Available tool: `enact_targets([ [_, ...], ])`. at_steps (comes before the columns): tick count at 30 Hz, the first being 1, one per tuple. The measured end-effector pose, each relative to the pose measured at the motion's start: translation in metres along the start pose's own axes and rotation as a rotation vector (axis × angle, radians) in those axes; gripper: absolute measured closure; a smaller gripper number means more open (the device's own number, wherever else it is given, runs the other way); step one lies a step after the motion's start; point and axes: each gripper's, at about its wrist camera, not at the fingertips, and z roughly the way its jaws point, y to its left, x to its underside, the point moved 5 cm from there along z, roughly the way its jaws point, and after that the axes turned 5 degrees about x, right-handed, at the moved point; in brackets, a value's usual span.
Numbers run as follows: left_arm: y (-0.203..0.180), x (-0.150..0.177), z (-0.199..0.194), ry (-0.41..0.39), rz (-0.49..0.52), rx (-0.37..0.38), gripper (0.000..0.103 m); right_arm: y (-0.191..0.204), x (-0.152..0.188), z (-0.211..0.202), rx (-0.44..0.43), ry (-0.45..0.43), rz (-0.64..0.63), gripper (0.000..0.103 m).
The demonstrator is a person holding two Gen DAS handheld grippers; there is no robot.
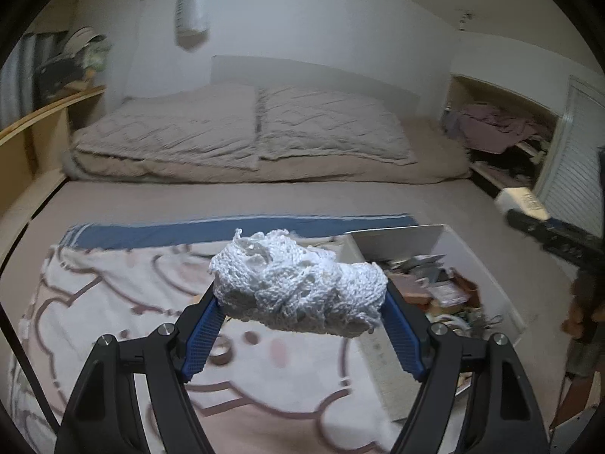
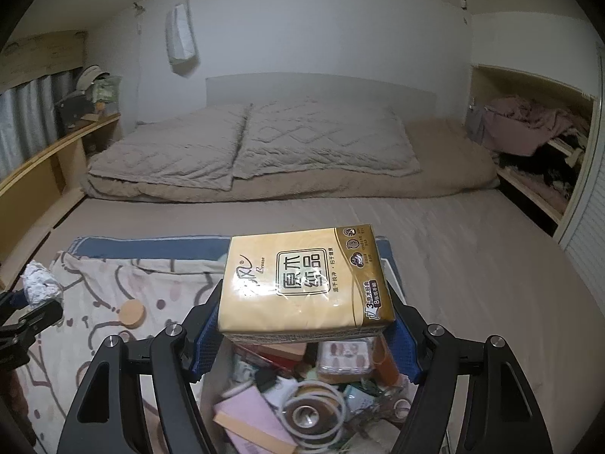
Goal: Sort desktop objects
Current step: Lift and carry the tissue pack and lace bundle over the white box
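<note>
My left gripper [image 1: 298,295] is shut on a white crocheted cloth bundle [image 1: 298,283], held above the patterned blanket [image 1: 113,302]. The bundle also shows at the far left of the right wrist view [image 2: 39,283]. My right gripper [image 2: 302,314] is shut on a yellow tissue pack [image 2: 302,280], held above a white storage box [image 1: 401,244] full of small items. The right gripper and pack show at the right edge of the left wrist view [image 1: 529,208].
A tape roll [image 1: 219,352] lies on the blanket under my left gripper. An orange round lid [image 2: 131,312] lies on the blanket. The box holds a pink notepad [image 2: 245,412], a coiled white cable [image 2: 314,408] and other clutter. Pillows [image 2: 257,140] lie at the bed's head.
</note>
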Motion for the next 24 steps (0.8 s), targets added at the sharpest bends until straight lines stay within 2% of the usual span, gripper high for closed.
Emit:
enact_targets([
  [8, -0.054, -0.006, 0.030, 0.004, 0.032, 0.103, 0.024, -0.024, 0.005, 0.018, -0.008, 0.033, 0.043, 0.028],
  [15, -0.086, -0.003, 0.057, 0.032, 0.072, 0.160, 0.024, -0.037, 0.007, 0.039, 0.002, 0.061, 0.060, 0.028],
  [24, -0.119, 0.018, 0.100, 0.157, 0.103, 0.245, 0.024, -0.051, 0.014, 0.071, 0.002, 0.120, 0.108, 0.028],
])
